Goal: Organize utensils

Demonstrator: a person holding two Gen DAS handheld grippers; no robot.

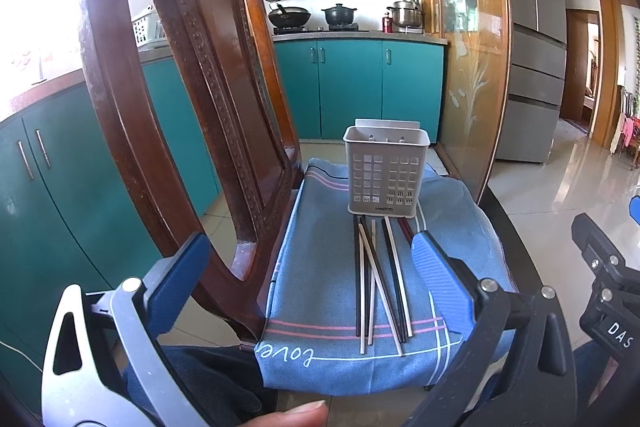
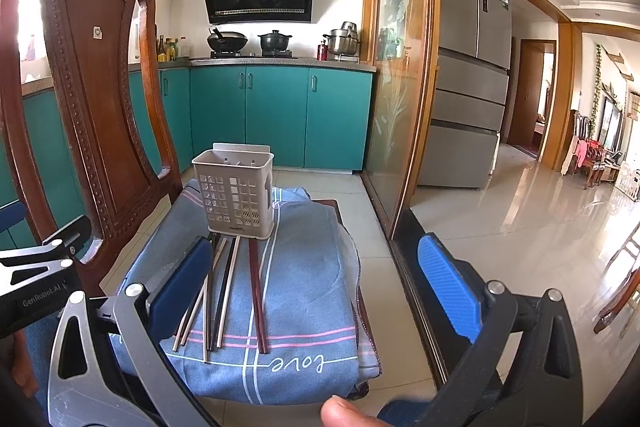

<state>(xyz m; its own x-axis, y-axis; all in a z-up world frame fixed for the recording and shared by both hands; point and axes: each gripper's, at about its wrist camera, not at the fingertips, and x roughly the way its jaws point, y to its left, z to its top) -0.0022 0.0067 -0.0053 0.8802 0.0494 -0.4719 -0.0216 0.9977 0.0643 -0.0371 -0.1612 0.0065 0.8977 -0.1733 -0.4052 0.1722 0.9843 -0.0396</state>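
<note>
Both grippers, left [image 1: 310,279] and right [image 2: 316,281], hang spread wide and empty. Chopsticks [image 1: 380,279] lie loosely fanned on the blue cloth [image 1: 320,267], tips just before the perforated holder [image 1: 386,173]. Best practice, probably: pinch one outer stick mid-length, avoiding crossed neighbours.

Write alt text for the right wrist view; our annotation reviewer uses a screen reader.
Loose chopsticks lie on a blue cloth draped over a chair seat, their far ends by an empty slotted utensil holder. The open right hand-held gripper hovers above them, holding nothing. A teal kitchen lies beyond.
</note>
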